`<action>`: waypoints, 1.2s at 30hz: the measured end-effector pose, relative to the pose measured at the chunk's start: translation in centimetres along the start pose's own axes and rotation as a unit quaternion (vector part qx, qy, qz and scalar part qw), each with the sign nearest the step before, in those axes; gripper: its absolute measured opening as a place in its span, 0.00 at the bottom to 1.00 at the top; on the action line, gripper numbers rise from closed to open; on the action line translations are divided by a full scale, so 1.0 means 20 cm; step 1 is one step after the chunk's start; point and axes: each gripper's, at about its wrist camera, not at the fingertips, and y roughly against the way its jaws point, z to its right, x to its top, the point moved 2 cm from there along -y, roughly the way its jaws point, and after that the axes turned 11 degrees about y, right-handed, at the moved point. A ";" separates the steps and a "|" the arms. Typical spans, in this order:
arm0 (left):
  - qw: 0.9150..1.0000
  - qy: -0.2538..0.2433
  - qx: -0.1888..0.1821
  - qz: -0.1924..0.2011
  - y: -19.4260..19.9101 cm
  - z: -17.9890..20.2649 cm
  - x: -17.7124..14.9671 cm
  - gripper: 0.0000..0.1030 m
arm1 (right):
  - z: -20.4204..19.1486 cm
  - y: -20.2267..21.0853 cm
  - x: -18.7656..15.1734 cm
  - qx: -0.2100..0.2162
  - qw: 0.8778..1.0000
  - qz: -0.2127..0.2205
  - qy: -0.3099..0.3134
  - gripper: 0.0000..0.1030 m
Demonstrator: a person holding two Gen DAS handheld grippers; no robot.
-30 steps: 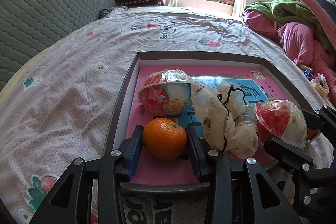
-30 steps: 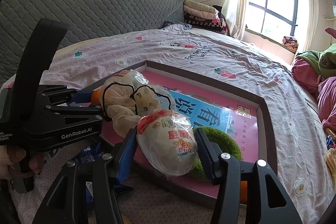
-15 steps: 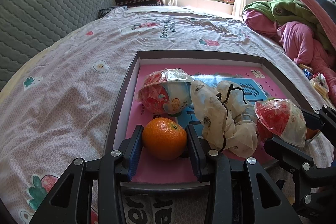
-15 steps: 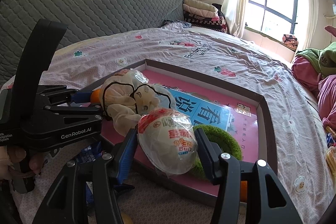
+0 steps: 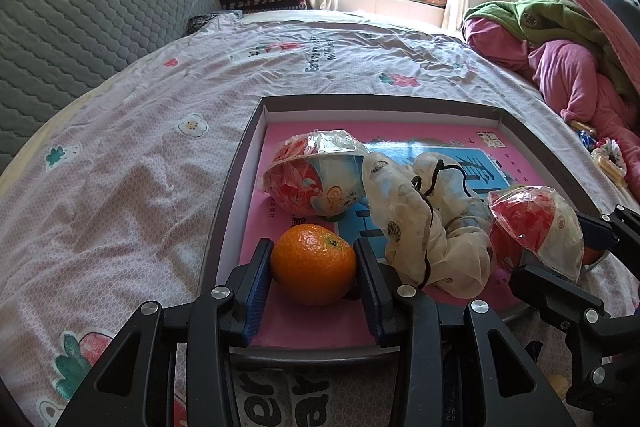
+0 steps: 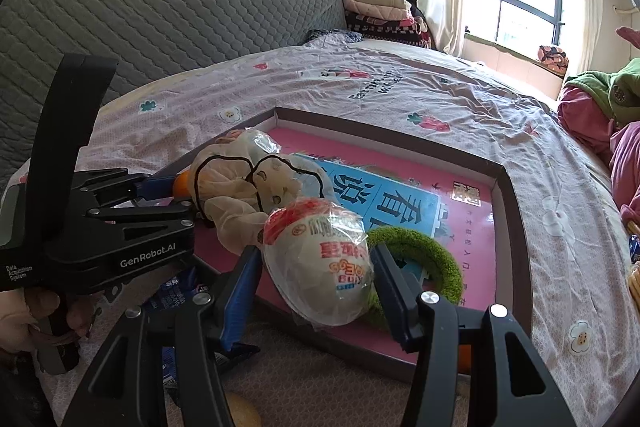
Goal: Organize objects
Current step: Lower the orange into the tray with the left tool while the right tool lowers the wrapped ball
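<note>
Almost nothing is changing between the earlier pictures and this one: both tongs are staying where they were a second ago, each still carrying its load over the near edge of the tray (image 5: 224, 211). The only shift is a very slight drift of the wrapped egg in the right wrist view. I judge this to be a pause just before both items are set down, so the sorting is well under way but these two pieces are not yet released.

The left tongs (image 5: 314, 277), at the lower centre of the left wrist view, are closing firmly on the orange (image 5: 313, 269); both blue pads are pressing its sides, and it is sitting low over the pink floor of the tray's near left corner. Whether it is already resting on the floor, I cannot tell.

The right tongs (image 6: 318, 277), at the lower centre of the right wrist view, are gripping the wrapped egg (image 6: 318, 267), spread about as wide as the egg itself. The egg is hanging over the tray's near rim, just in front of the green ring (image 6: 434, 257) lying inside.

Further into the tray, a second wrapped egg (image 5: 314, 181) and a crumpled cloth bag (image 5: 424, 231) are lying just beside each other, centre of the left wrist view.
</note>
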 end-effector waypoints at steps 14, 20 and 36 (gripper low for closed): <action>1.000 -0.003 0.005 0.001 0.00 -0.01 0.00 0.41 | 0.01 0.05 0.01 -0.001 1.000 0.008 -0.010 0.59; 1.000 -0.025 0.014 0.004 0.02 0.03 0.00 0.41 | 0.03 0.08 0.02 -0.004 1.000 0.016 -0.015 0.59; 1.000 0.000 -0.001 -0.029 -0.01 0.01 0.01 0.47 | 0.08 0.15 0.04 0.001 0.999 0.033 -0.043 0.59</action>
